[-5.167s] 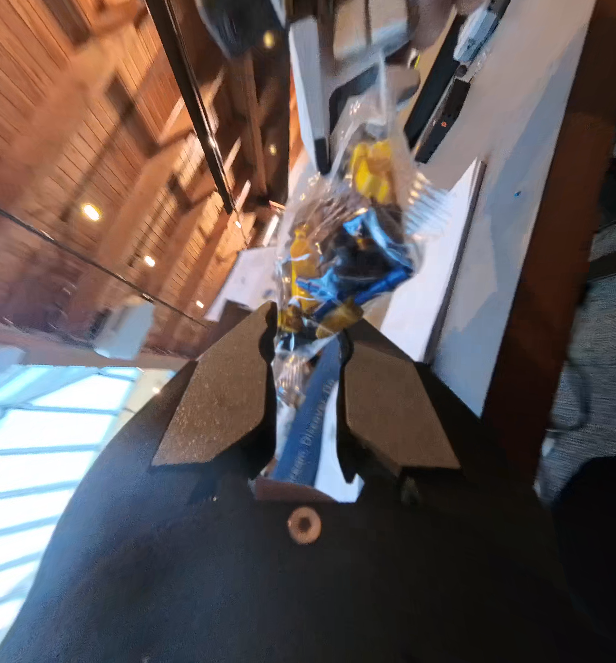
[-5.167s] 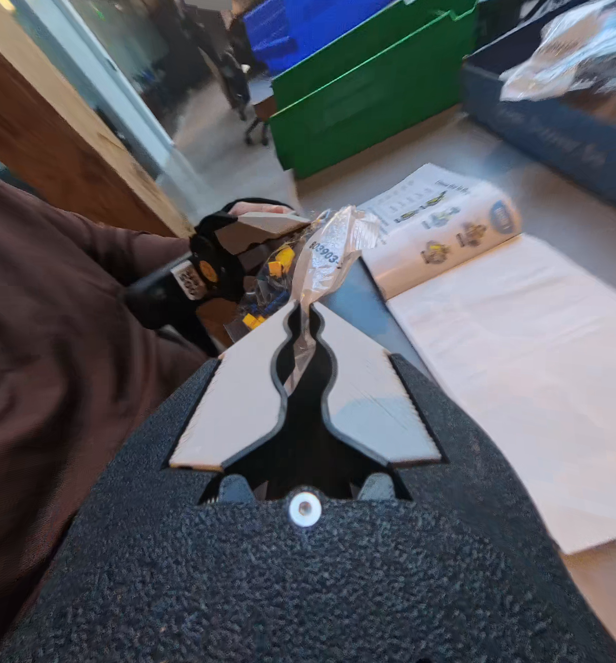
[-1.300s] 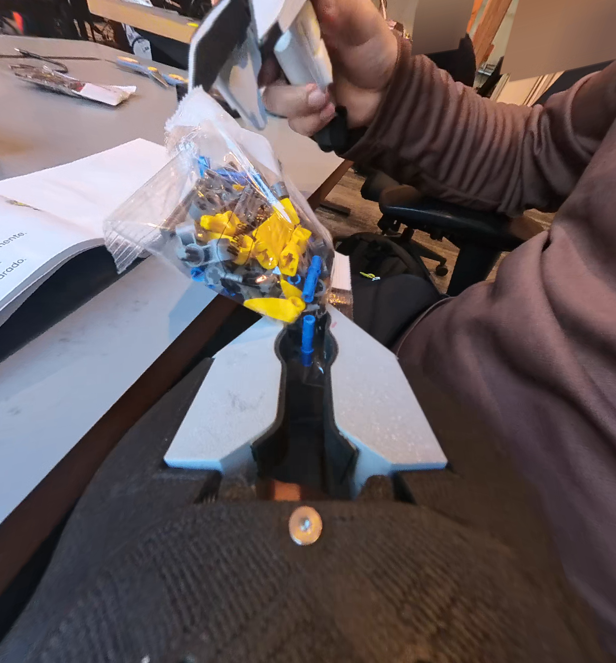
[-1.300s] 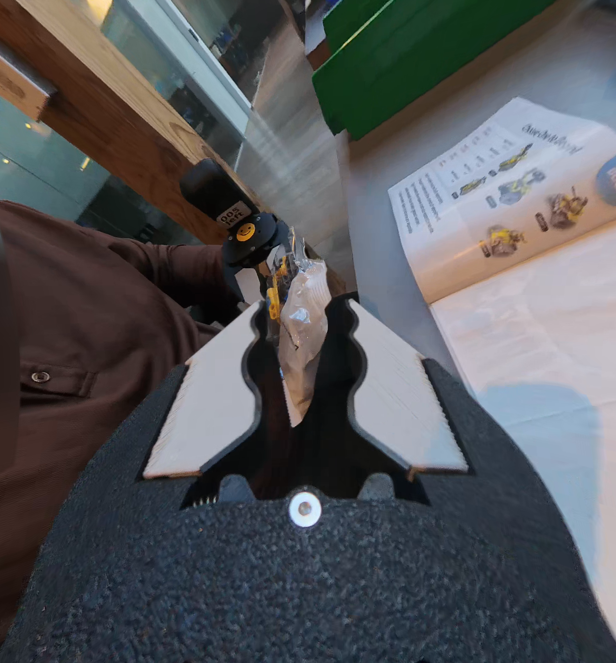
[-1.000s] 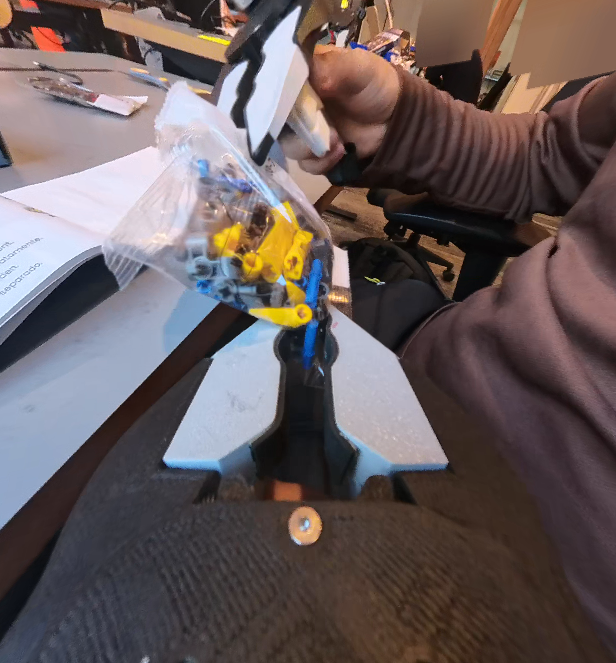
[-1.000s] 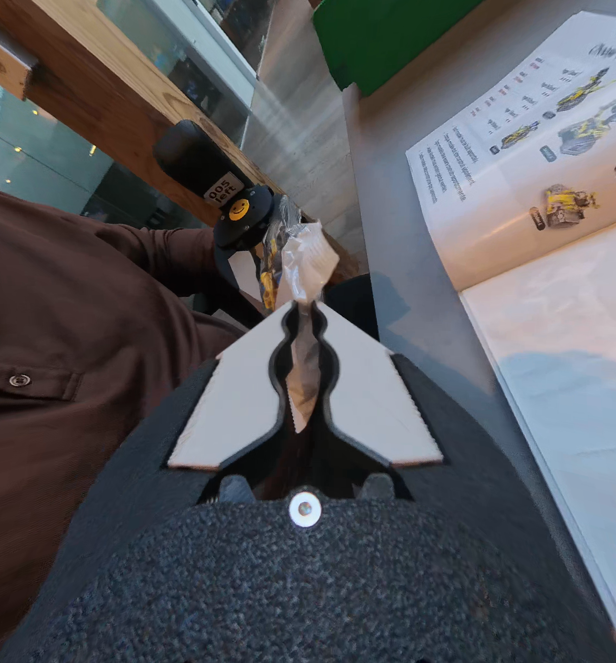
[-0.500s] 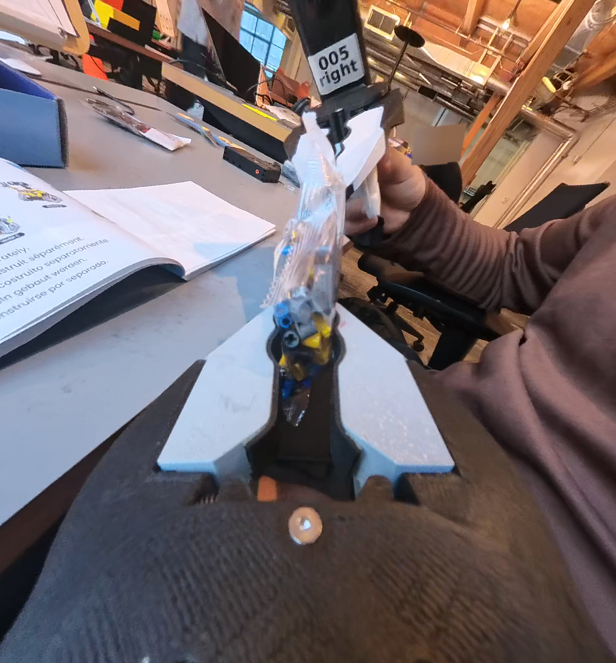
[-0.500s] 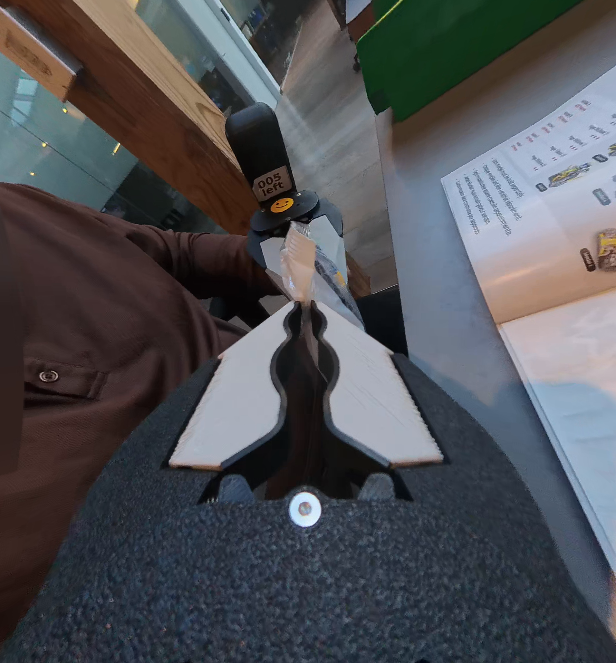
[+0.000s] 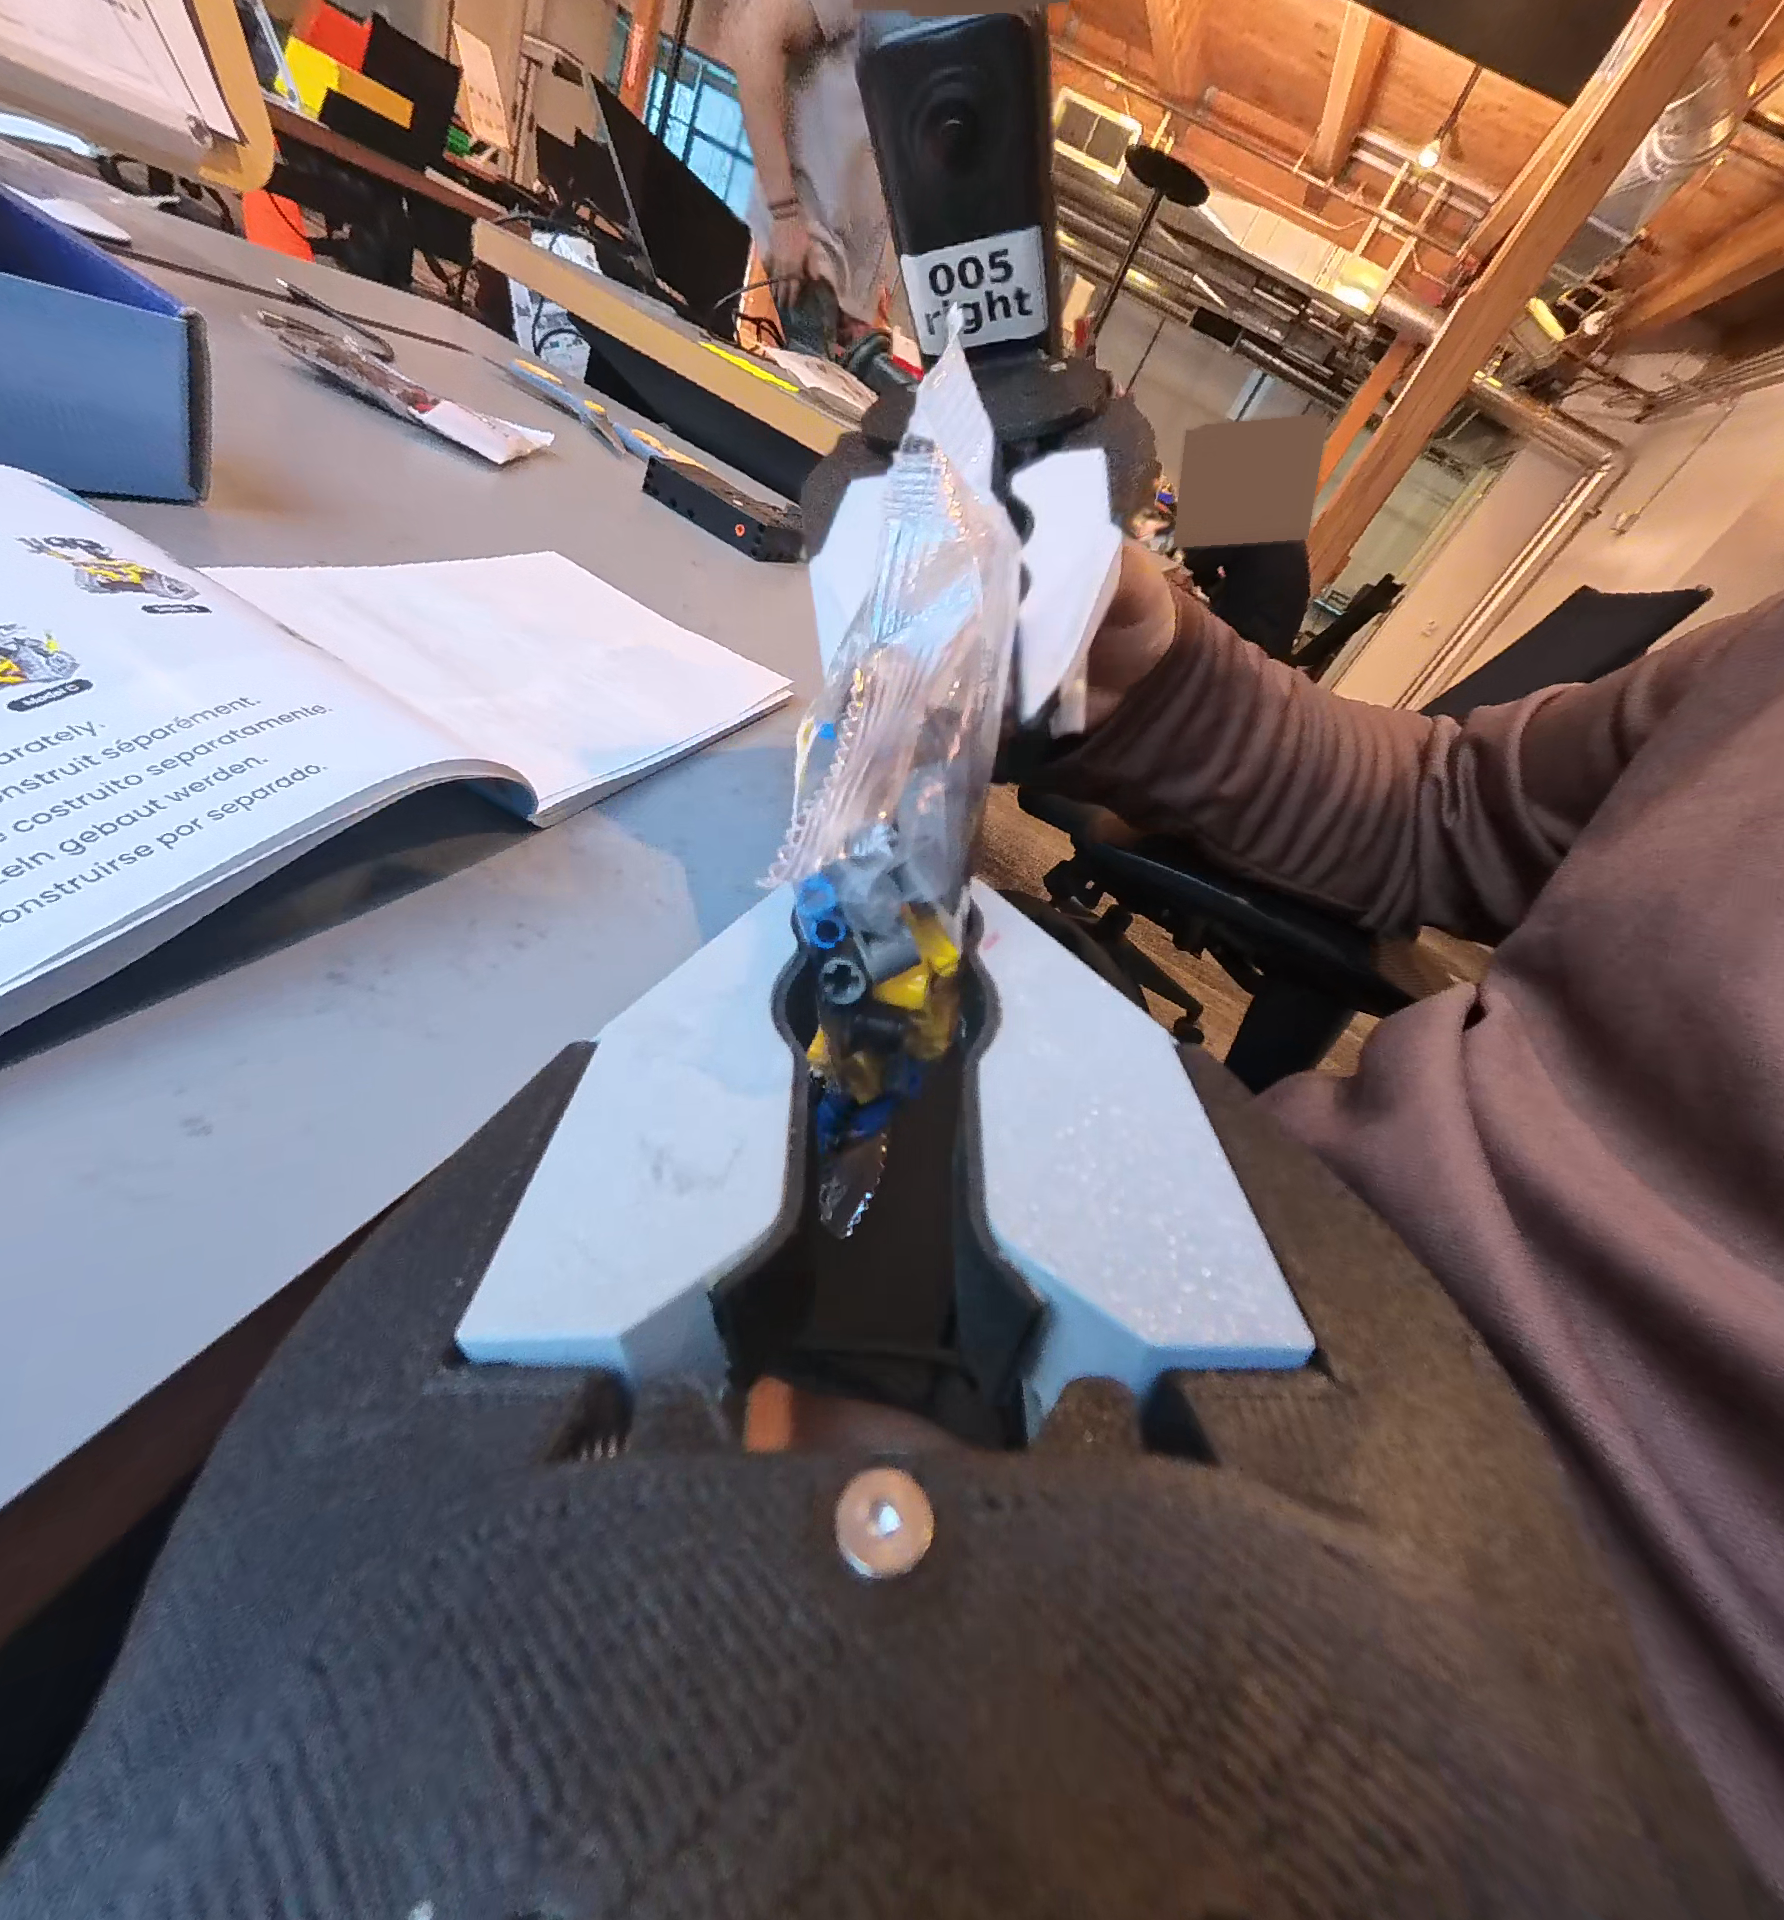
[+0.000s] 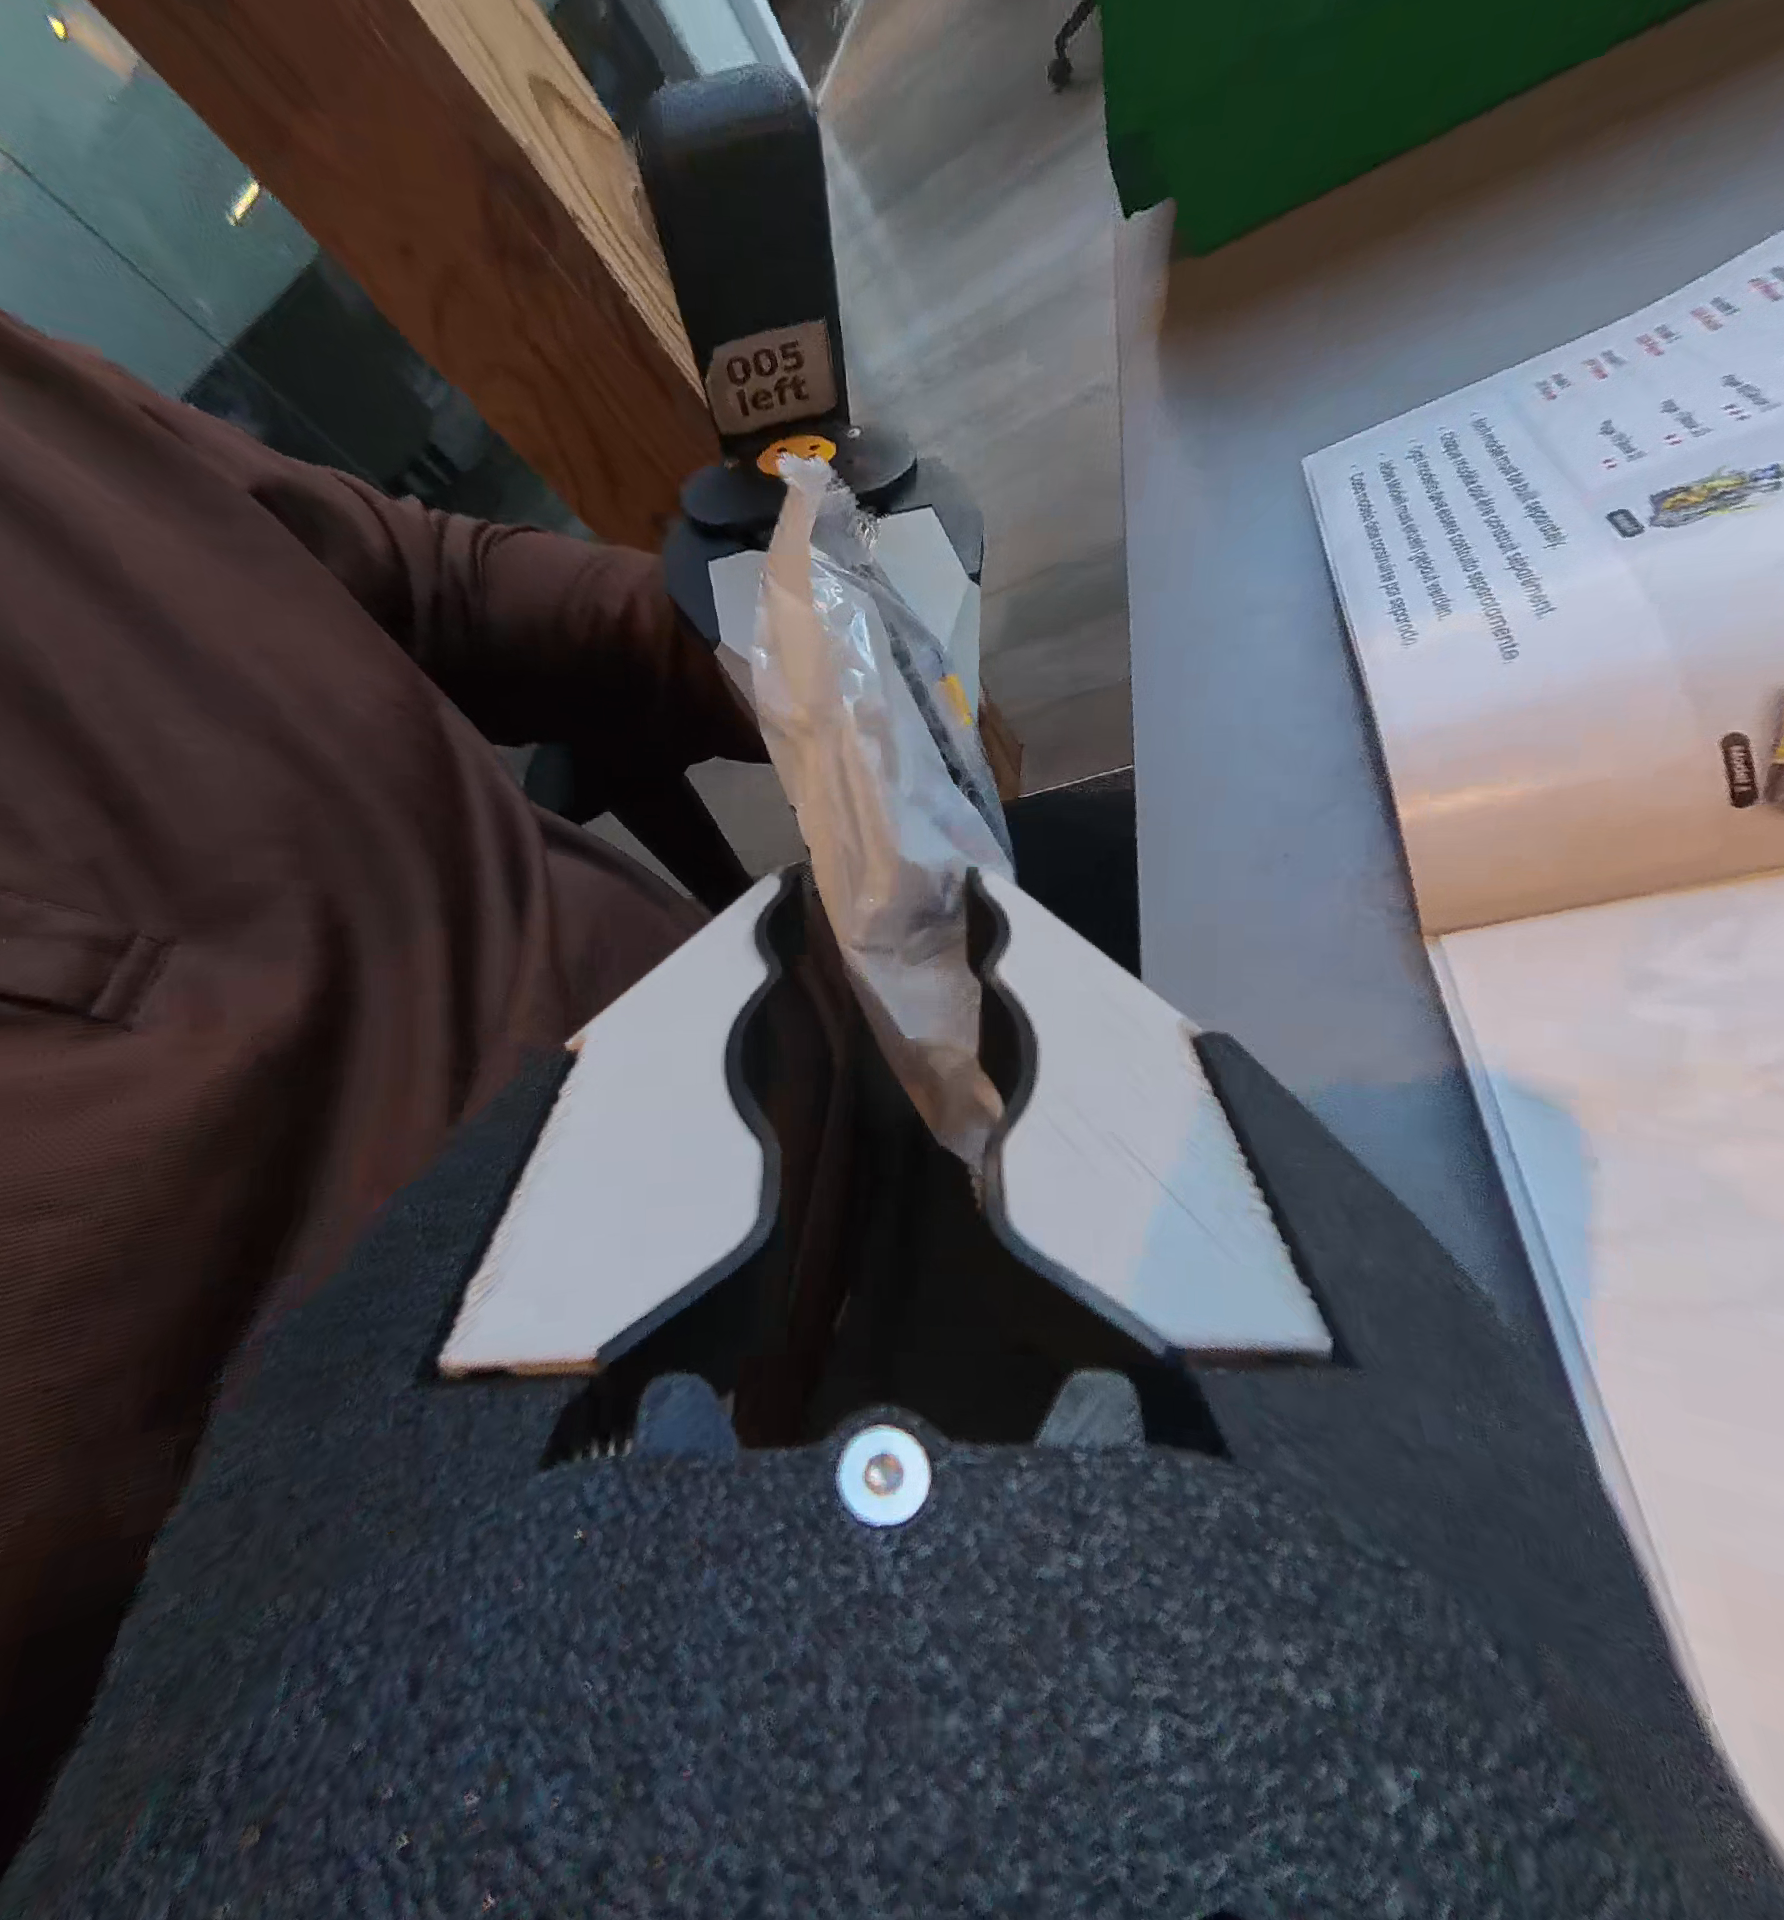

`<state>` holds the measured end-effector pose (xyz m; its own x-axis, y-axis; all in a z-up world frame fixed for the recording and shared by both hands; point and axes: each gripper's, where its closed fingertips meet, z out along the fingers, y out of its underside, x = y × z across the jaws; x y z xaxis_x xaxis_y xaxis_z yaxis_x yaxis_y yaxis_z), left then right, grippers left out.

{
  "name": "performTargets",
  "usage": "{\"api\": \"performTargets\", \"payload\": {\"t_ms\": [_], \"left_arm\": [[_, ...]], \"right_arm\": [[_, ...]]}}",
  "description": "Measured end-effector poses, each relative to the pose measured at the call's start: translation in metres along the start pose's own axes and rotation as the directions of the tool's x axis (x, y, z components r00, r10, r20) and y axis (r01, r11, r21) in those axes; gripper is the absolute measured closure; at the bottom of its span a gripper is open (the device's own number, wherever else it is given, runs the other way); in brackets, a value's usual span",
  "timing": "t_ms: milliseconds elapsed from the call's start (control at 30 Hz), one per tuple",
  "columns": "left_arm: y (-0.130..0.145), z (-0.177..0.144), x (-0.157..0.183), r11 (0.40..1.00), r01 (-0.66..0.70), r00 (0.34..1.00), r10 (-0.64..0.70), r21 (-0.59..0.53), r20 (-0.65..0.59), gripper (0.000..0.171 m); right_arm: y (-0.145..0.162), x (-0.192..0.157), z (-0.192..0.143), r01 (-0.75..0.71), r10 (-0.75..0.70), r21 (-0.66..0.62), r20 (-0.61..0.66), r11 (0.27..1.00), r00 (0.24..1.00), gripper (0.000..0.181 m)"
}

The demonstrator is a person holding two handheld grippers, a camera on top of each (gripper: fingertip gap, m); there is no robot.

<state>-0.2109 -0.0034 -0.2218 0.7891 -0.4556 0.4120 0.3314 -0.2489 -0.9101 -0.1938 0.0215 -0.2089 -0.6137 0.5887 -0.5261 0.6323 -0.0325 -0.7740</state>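
Note:
A clear plastic bag (image 9: 898,675) of small yellow, blue and grey bricks stretches upright between my two grippers, off the table's edge. My left gripper (image 9: 877,914) is shut on its lower, brick-filled end. My right gripper (image 9: 955,623) is at the bag's top end, held in a person's hand. In the right wrist view my right gripper (image 10: 883,883) is open. The bag's flat empty end (image 10: 846,748) lies loose between its fingers, against the right finger (image 10: 1096,1122). Beyond it my left gripper (image 10: 836,582) faces me, with the bag pinched in it.
An open instruction booklet (image 9: 244,675) lies on the grey table (image 9: 244,1039); it also shows in the right wrist view (image 10: 1594,623). A blue box (image 9: 57,395), a small packet (image 9: 400,384) and a black device (image 9: 722,509) lie farther back. A green bin (image 10: 1387,104) stands beyond. Brown sleeves (image 9: 1387,779) are close by.
My right gripper has opened; half a second ago it was shut on the bag's top end. The bag has gone from hanging slack and sideways to stretched upright between the grippers.

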Motion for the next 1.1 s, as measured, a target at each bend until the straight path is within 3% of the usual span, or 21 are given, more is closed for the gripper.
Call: {"api": "performTargets", "payload": {"t_ms": [100,533,767,833,933,1100], "left_arm": [[0.000,-0.001,0.000,1.000,-0.010,1.000,0.010,-0.001,0.008,0.151],[0.000,-0.001,0.000,1.000,-0.008,1.000,0.008,-0.001,0.005,0.151],[-0.003,-0.002,-0.004,1.000,0.005,1.000,-0.005,0.020,0.021,0.151],[-0.002,-0.002,-0.004,1.000,0.011,1.000,-0.011,0.016,0.018,0.151],[-0.003,-0.002,-0.005,1.000,0.019,1.000,-0.020,0.018,0.022,0.151],[-0.008,-0.005,-0.010,0.998,0.028,0.999,-0.031,0.051,0.043,0.146]], "right_arm": [[0.001,0.003,0.002,0.037,-0.038,-0.014,-0.034,0.999,0.999,0.160],[0.002,0.002,0.001,0.051,-0.052,-0.013,-0.034,0.999,0.998,0.163],[0.001,0.002,0.002,0.040,-0.040,0.001,-0.015,0.999,0.999,0.146],[0.002,0.009,0.003,0.084,-0.085,-0.015,-0.081,0.996,0.993,0.161],[-0.001,0.009,0.001,0.129,-0.132,-0.030,-0.127,0.991,0.983,0.164],[-0.018,0.013,-0.021,0.089,-0.078,0.064,-0.156,0.994,0.985,0.172]]}}
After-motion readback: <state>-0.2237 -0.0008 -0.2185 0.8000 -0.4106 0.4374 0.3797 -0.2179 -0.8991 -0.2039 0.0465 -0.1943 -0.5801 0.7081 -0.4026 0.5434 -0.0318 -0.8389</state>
